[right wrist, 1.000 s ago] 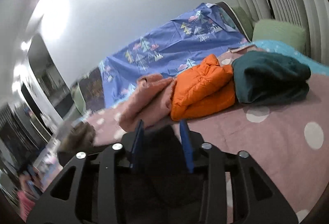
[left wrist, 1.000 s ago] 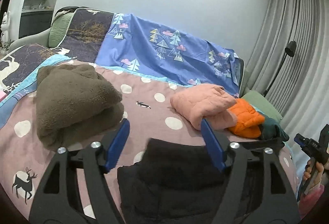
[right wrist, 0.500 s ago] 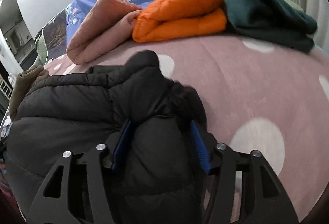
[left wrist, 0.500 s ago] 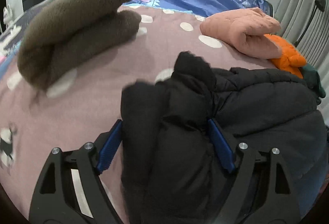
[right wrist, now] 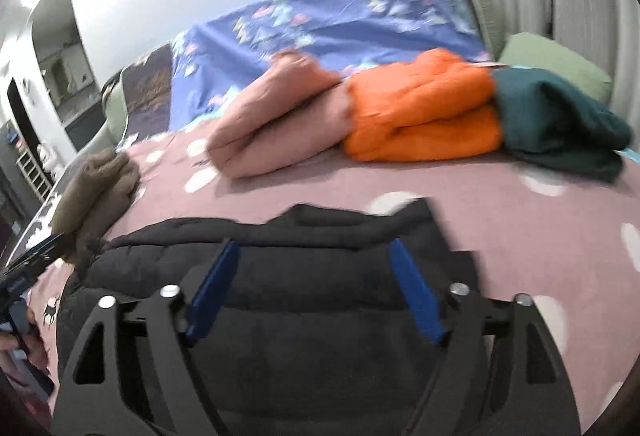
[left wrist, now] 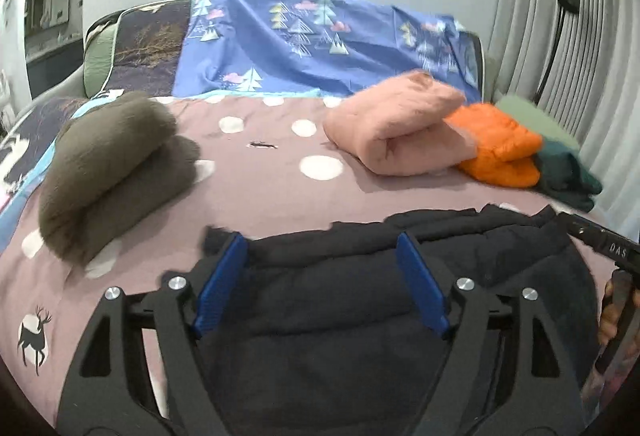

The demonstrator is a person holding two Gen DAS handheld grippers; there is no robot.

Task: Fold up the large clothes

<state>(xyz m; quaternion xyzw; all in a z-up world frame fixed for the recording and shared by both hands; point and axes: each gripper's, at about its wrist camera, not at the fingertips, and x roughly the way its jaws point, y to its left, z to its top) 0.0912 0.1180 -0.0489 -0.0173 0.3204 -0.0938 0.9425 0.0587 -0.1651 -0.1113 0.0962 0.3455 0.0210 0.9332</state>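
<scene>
A black puffer jacket (left wrist: 320, 316) (right wrist: 304, 316) lies folded on the near part of the mauve dotted bed cover (left wrist: 260, 187) (right wrist: 480, 203). My left gripper (left wrist: 320, 240) hovers over its left half. The jaws stand wide and are closing slightly, and the blue pads are clear of the fabric. My right gripper (right wrist: 313, 243) hangs over the right half. Its jaws are opening, with the jacket below them and nothing pinched. Each gripper shows at the edge of the other's view, with a hand (left wrist: 612, 312) on the handle.
On the far side of the bed lie a folded brown fleece (left wrist: 112, 171) on the left, then a pink bundle (left wrist: 400, 131), an orange jacket (left wrist: 496, 147) and a dark green garment (left wrist: 568, 175). A blue sheet (left wrist: 320, 47) drapes the headboard. Curtains (left wrist: 560, 35) hang on the right.
The jacket bulged up between both pairs of jaws half a second ago; it now lies flatter. The right jaws have spread wide off it, and both grippers have drawn back toward the near edge.
</scene>
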